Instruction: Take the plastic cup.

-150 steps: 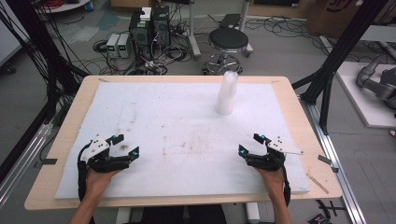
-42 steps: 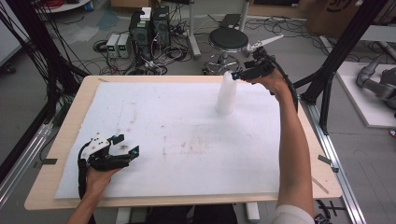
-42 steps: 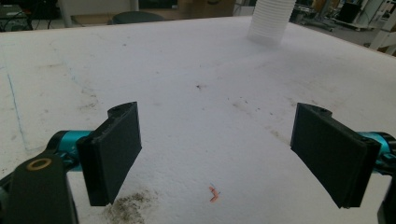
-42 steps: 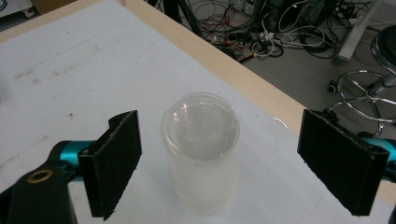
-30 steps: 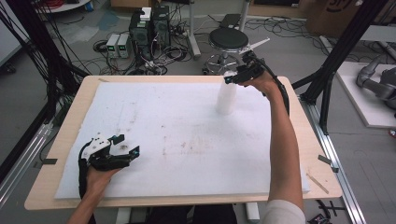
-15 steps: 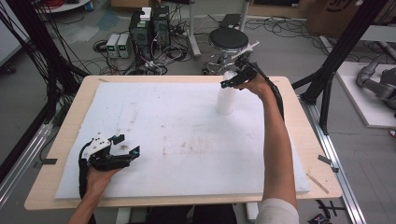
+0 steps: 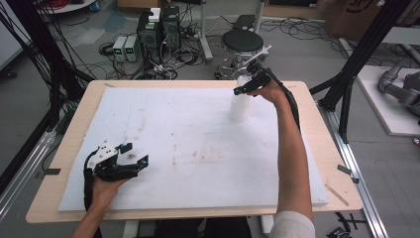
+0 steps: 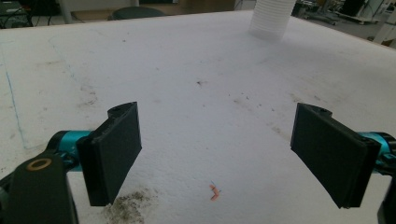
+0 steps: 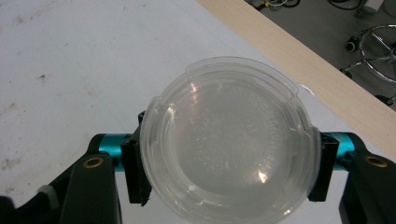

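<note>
While the left gripper (image 7: 130,159) rests at the near left corner of the tabletop (image 7: 317,144), its jaws standing wide apart over the bare white mat (image 7: 188,144) with nothing between them, all the change is on the far side. Five seconds ago the right gripper (image 7: 246,87) lay near the front right edge; now the person's right arm (image 7: 292,148) stretches across the mat and that gripper sits at the top of the stack of clear plastic cups (image 7: 241,101), which stands upright near the far edge, right of centre.

Over the last second the right jaws have been closing, and the right gripper view shows the result: a black jaw stands at each side of the stack's round rim (image 9: 229,135), both touching or all but touching the plastic. I judge this to be a grip just taken on the top cup or on the whole stack; which of the two cannot be told from here.

For the work in hand, this means the reach is done and the grasp is at or near completion. The cups have not left the mat. Thin plastic of this sort likely flexes under pressure, so a hard squeeze could deform the rim.
</note>
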`<state>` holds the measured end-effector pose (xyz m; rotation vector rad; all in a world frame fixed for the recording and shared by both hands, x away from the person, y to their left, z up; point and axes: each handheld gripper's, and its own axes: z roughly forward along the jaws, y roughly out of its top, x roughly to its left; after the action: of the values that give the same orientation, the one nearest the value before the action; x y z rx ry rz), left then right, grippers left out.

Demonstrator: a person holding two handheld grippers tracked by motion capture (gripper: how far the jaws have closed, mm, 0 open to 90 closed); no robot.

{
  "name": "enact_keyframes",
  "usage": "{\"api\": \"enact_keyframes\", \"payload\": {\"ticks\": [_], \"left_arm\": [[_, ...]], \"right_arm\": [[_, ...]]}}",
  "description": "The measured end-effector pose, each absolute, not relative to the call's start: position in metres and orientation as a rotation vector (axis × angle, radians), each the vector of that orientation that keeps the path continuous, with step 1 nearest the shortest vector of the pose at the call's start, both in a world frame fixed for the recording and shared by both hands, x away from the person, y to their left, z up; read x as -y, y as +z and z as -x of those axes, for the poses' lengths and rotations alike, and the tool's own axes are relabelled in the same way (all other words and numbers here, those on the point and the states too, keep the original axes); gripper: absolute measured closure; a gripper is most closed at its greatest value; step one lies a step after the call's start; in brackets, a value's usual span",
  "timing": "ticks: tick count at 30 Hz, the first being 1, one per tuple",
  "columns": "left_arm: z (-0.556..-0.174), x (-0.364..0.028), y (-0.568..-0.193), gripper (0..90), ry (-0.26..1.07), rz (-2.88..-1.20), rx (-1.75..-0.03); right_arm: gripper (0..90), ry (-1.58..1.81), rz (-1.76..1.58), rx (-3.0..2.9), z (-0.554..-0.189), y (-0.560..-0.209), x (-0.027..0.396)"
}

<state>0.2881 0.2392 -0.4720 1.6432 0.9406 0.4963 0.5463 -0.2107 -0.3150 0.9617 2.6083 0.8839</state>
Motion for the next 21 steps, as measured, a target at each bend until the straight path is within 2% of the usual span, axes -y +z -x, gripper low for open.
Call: {"api": "enact_keyframes", "payload": {"ticks": [21], "left_arm": [[-0.2881,-0.2392,-0.4721,16.2,0.498,-1.643,-0.940]], "right_arm": [[36.9,0.876,-0.963,-2.582,-0.5439,-0.3120,0.2097]]}}
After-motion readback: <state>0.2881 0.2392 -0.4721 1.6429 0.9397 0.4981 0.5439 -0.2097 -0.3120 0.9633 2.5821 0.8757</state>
